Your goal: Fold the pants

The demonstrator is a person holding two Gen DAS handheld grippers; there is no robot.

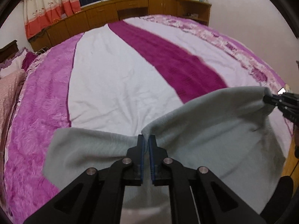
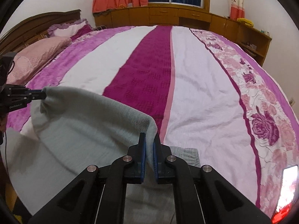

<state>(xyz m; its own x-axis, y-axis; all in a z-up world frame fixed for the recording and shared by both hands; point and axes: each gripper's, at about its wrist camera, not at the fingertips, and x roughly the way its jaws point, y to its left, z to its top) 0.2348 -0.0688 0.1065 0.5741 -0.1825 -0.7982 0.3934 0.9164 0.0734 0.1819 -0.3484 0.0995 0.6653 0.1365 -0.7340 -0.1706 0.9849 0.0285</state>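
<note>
The pale grey fleece pants hang stretched between my two grippers above the near edge of the bed. My left gripper is shut on one edge of the fabric; it also shows at the left of the right wrist view. My right gripper is shut on the other edge of the pants; it shows at the right of the left wrist view. The cloth sags between the grips and drapes down toward me, and its lower part is hidden behind the gripper arms.
The bed has a striped cover of pink, white and magenta with a rose border. Pink pillows lie by the wooden headboard at left. Wooden cabinets and curtains line the far wall under a window.
</note>
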